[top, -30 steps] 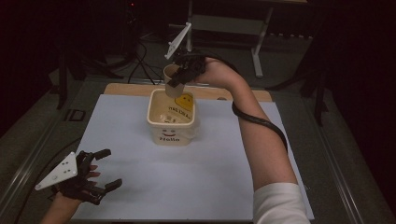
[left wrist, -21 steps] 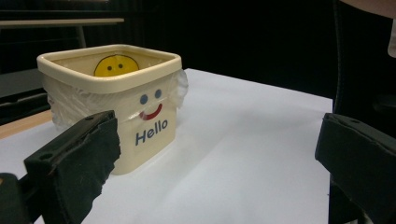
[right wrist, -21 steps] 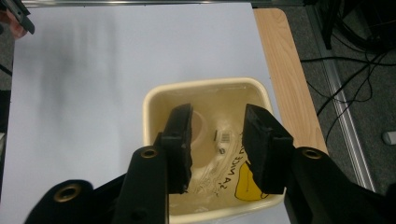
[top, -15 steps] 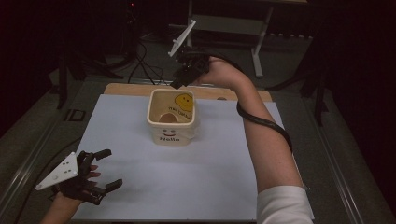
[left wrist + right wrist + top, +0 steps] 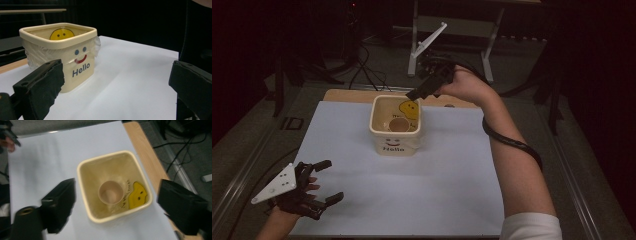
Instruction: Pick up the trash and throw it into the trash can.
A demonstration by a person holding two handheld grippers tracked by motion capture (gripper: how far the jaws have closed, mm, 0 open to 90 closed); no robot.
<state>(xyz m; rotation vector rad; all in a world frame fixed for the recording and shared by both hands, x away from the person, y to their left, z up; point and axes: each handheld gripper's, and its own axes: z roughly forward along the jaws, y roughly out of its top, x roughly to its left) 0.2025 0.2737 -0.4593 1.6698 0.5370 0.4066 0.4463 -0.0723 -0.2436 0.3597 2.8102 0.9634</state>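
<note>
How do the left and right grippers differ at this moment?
The left gripper sits low at the white sheet's near left corner, far from the cream bin; the right gripper hangs raised above the bin's far rim, pointing down into it. Both are open and empty.

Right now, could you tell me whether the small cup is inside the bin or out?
Inside. The small cup stands upright on the bin's floor, mouth up, with the right claw open above it.
</note>
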